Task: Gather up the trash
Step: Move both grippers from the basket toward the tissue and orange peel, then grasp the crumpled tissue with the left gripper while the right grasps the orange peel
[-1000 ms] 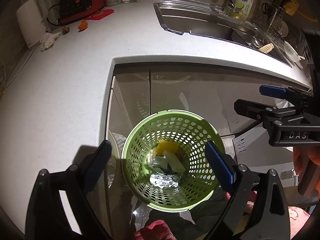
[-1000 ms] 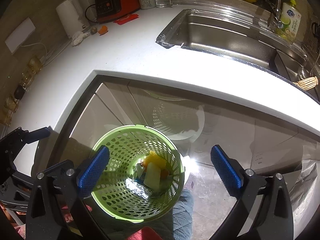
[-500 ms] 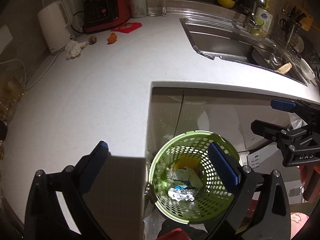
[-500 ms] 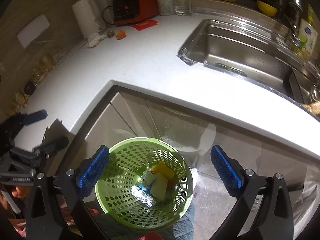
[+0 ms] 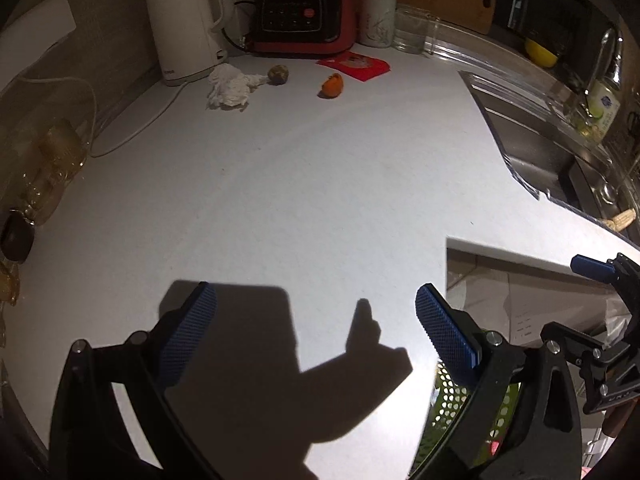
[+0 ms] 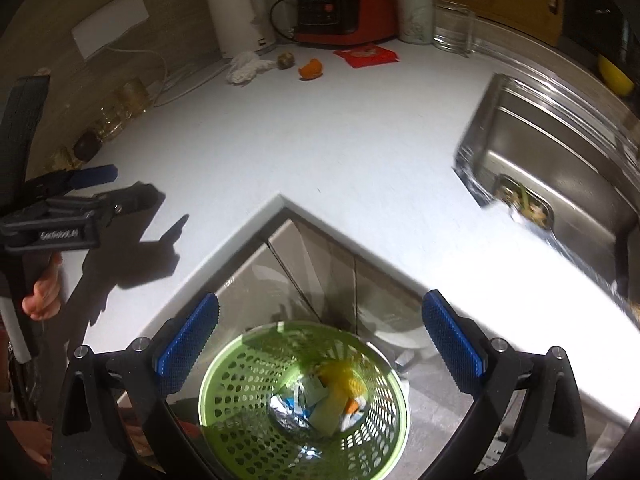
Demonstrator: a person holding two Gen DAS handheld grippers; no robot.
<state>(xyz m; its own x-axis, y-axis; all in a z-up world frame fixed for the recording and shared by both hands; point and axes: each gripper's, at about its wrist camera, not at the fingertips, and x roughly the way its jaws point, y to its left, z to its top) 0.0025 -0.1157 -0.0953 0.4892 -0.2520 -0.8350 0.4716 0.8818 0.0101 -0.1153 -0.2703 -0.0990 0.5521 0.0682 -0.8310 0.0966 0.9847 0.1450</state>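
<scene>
Left wrist view: left gripper (image 5: pixel 312 334) hangs over the near part of the white surface (image 5: pixel 320 184), fingers spread wide w/ nothing between them. Right gripper (image 6: pixel 320 340) is also spread and empty, positioned above the green basket (image 6: pixel 248 432), which stands on the floor below the surface's inner corner and holds foil, yellow and pale scraps.

Trash left sits near the far edge, in front of the appliances: crumpled tissue (image 5: pixel 230 86) beside the white kettle (image 5: pixel 186 20), a small brownish lump (image 5: pixel 279 74) just right of it, orange peel (image 5: pixel 333 85) further right, and a red packet (image 5: pixel 354 65) in front of the red cooker (image 5: pixel 306 8).

Step in hand looks like a reach for the next piece, approx. halfway through. Next move calls for carrying the left gripper across to the far edge, lowering the fingers around one item (tissue likely the nearest) & closing gently, since it is soft and crushes.
</scene>
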